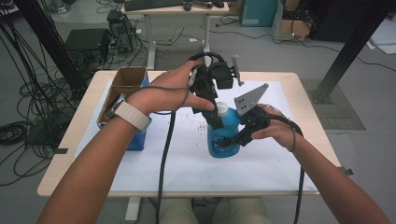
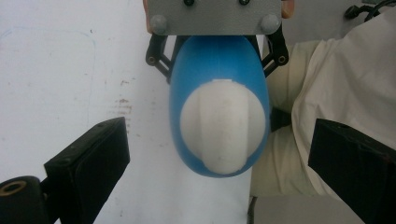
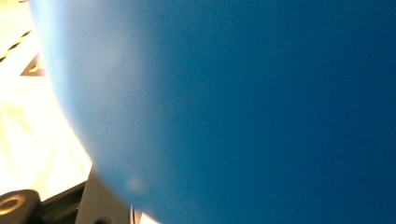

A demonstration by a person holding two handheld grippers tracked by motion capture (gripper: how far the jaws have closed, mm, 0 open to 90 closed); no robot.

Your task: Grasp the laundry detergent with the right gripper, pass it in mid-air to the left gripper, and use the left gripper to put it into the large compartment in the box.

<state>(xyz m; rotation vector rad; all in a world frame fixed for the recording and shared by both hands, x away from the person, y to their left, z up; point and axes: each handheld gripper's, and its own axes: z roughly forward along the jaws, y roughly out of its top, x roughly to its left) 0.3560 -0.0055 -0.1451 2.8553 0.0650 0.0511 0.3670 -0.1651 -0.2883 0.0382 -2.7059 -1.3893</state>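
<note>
A blue bottle with a white cap stands upright on the white sheet at the middle of the table. My right gripper comes in from the right and is shut on the bottle's body; its grey plate and black jaws hug the bottle in the left gripper view. My left gripper points down over the cap. It is open, its jaws standing wide on either side of the cap without touching it. Blue bottle wall sits close against the right gripper view.
An open cardboard box stands at the table's left, with a blue box next to it under my left forearm. Behind the table are a desk and floor cables. The person's light trousers lie below the table edge.
</note>
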